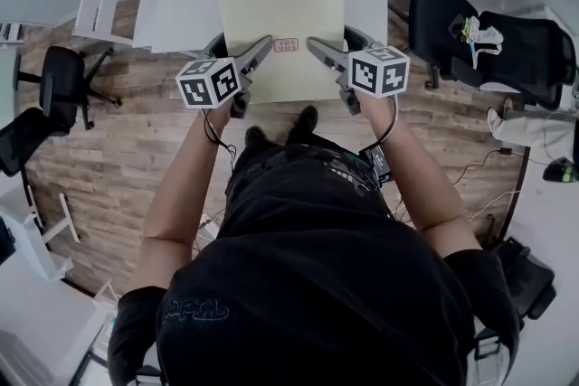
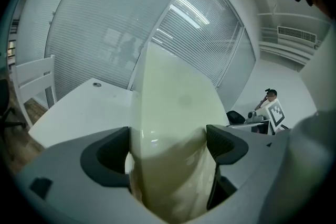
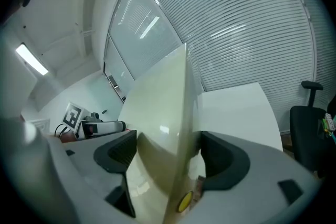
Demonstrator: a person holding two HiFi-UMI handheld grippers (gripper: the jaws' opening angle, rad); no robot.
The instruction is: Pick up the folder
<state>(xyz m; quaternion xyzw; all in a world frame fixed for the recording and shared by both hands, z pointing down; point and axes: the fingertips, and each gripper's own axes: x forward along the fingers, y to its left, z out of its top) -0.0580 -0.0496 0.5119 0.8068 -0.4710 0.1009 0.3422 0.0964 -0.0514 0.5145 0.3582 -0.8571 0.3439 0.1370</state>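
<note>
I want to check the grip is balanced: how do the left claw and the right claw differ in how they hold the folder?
The left claw grips the folder at its near left corner, the right claw at its near right corner. In the left claw the folder bulges and fills the gap; in the right claw it shows edge-on, with a small yellow disc beside it. Both are shut on the folder.
</note>
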